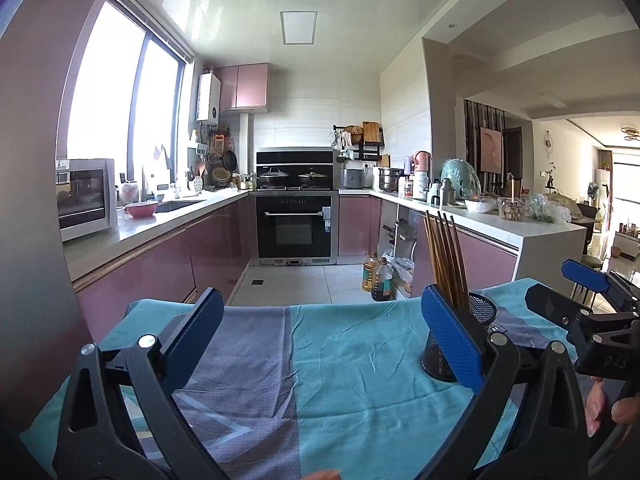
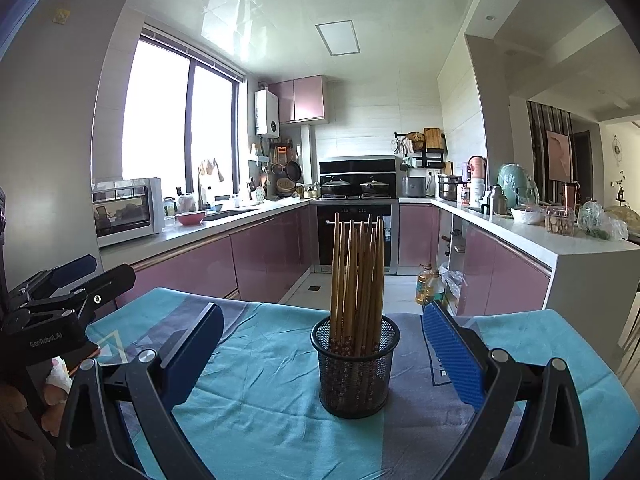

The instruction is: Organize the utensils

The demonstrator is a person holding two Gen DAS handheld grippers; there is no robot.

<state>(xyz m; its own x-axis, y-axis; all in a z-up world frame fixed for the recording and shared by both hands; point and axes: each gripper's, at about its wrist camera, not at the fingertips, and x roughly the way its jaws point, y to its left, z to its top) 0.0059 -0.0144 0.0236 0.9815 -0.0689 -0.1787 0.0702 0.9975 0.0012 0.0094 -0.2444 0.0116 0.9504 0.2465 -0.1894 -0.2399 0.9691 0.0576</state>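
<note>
Right wrist: left gripper (image 2: 80, 276) housing reads "GenRobot.AI"

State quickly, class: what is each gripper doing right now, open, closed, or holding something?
Left gripper: open, holding nothing, above the cloth.
Right gripper: open, holding nothing; the mesh cup of chopsticks stands between its fingers, untouched.

2 claw-mounted views, shared chopstick holder (image 2: 355, 364)
</note>
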